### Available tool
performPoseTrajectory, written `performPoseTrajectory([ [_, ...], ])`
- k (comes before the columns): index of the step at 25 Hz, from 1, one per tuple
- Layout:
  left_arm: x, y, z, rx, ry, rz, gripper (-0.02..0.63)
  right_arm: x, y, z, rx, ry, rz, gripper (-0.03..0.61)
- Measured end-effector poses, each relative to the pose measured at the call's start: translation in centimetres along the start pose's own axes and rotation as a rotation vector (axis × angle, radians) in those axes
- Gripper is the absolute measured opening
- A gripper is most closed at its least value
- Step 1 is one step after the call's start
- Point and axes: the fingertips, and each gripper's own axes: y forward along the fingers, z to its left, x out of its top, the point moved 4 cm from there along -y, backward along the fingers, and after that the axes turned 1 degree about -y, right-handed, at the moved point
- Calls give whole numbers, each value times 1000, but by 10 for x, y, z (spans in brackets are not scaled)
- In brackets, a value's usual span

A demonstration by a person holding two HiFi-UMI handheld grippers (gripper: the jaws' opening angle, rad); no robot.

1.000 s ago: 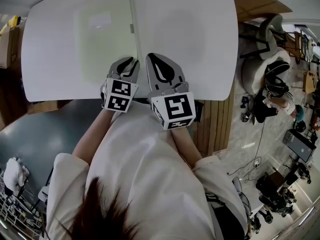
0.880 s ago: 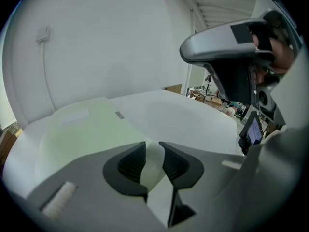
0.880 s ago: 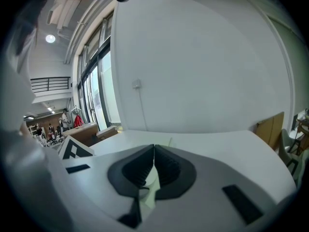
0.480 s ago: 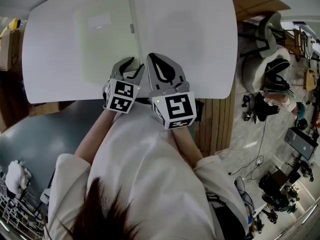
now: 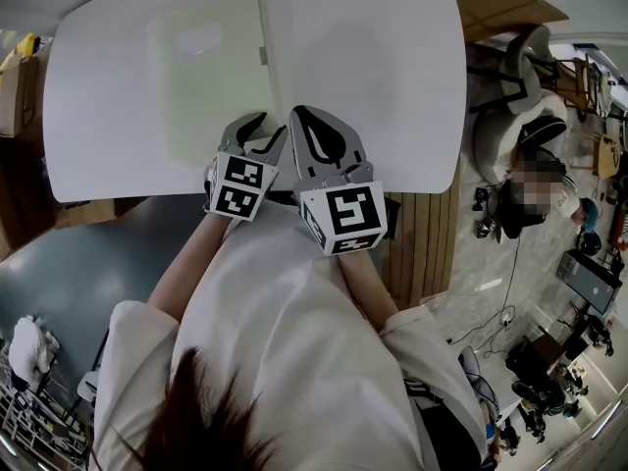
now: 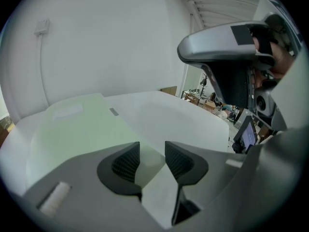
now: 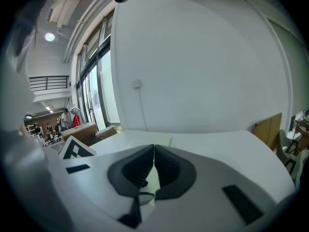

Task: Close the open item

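Pale green folder (image 5: 211,77): lies flat and closed on the white table (image 5: 392,67), left of centre.
Left gripper (image 5: 263,126): over the folder's near right corner; jaws opening, pads gripping nothing.
Right gripper (image 5: 300,114): just beside the left gripper, at the table's near edge; jaws pressed together, empty.

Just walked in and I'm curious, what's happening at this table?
A person holds a handheld gripper in each hand at the near edge of a white table. A pale green folder lies flat on it, seemingly already closed. The left claw is opening with nothing gripped; the right claw is shut and empty.
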Motion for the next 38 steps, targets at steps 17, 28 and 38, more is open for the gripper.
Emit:
performPoseTrajectory([
  [17,-3,1,19,87,-184,71,9,-3,0,6,3,-8,4,11],
  [28,4,-10,24,94,-215,50,9,1,-3,8,2,-18,0,11],
  [38,19,-25,23,107,-219,-24,9,2,-2,11,17,-23,0,11],
])
